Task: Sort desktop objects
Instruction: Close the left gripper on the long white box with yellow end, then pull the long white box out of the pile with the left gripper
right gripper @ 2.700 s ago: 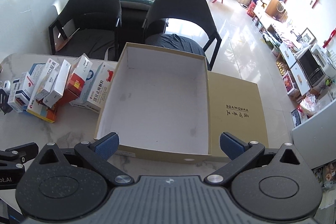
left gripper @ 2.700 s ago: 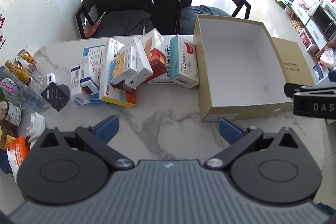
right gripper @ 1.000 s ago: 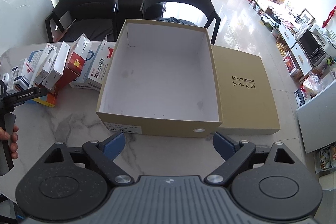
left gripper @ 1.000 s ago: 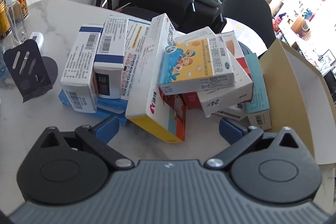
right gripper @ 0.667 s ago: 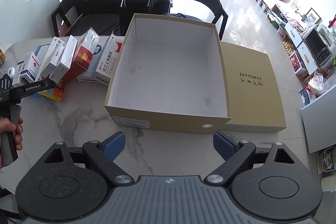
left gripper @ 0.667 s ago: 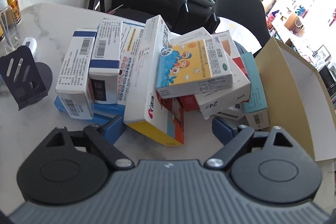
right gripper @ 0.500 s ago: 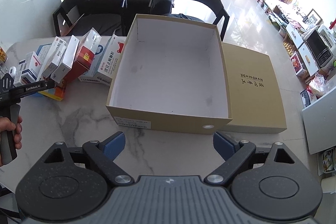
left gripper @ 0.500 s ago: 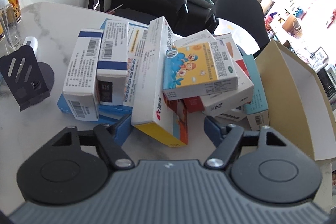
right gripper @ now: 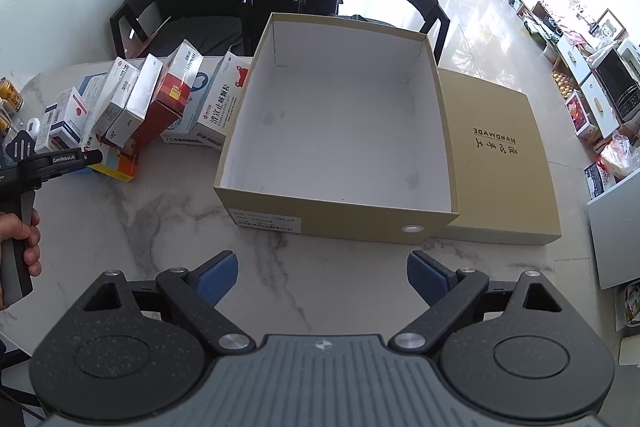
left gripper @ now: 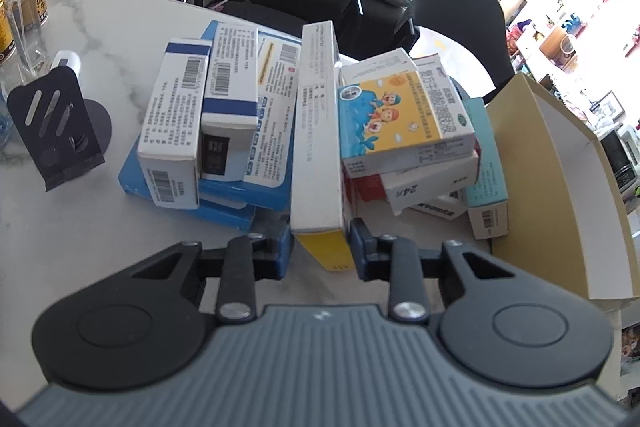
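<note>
Left wrist view: left gripper (left gripper: pixel 319 247) pinched long white-and-yellow medicine carton (left gripper: pixel 318 155) at near end, carton within heap of cartons on white marble table (left gripper: pixel 60 227); its far end ran under neighbours.

Right wrist view: right gripper (right gripper: pixel 322 277) hovered spread wide before open tan cardboard box (right gripper: pixel 340 211); bare marble between.

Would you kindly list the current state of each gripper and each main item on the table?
left gripper: shut on the yellow-ended box.
yellow-ended box: on edge, clamped at its near end.
right gripper: open, holding nothing.
cardboard box: open, nothing inside.
lid: off, lying beside the cardboard box.
</note>
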A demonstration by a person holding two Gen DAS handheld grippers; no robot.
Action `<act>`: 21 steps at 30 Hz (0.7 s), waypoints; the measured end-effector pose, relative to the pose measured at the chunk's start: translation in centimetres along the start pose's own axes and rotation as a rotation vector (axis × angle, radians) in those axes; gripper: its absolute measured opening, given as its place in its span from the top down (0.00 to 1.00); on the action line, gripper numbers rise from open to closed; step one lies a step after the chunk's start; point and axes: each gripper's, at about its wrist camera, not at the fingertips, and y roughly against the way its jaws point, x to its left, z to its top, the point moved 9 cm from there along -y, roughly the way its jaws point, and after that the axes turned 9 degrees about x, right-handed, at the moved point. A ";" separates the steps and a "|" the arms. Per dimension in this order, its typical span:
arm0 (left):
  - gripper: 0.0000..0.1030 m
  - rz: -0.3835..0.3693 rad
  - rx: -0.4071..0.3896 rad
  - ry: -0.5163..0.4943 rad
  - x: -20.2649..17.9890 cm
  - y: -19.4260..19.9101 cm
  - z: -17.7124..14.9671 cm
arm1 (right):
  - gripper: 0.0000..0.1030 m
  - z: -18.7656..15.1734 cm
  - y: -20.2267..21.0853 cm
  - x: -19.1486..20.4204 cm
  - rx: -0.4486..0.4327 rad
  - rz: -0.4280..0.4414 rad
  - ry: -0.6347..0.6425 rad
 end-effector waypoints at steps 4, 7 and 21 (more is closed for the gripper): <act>0.77 0.013 0.019 -0.039 -1.0 1.1 -1.5 | 0.09 -0.1 -0.1 -0.1 0.007 0.013 -0.004; 0.77 0.011 0.055 -0.034 -1.2 1.9 -3.5 | 0.09 -0.1 -0.2 -0.2 0.012 0.022 -0.007; 0.67 0.121 0.099 -0.109 -2.2 2.6 -4.4 | 0.06 -0.5 -0.5 0.4 0.027 0.063 0.009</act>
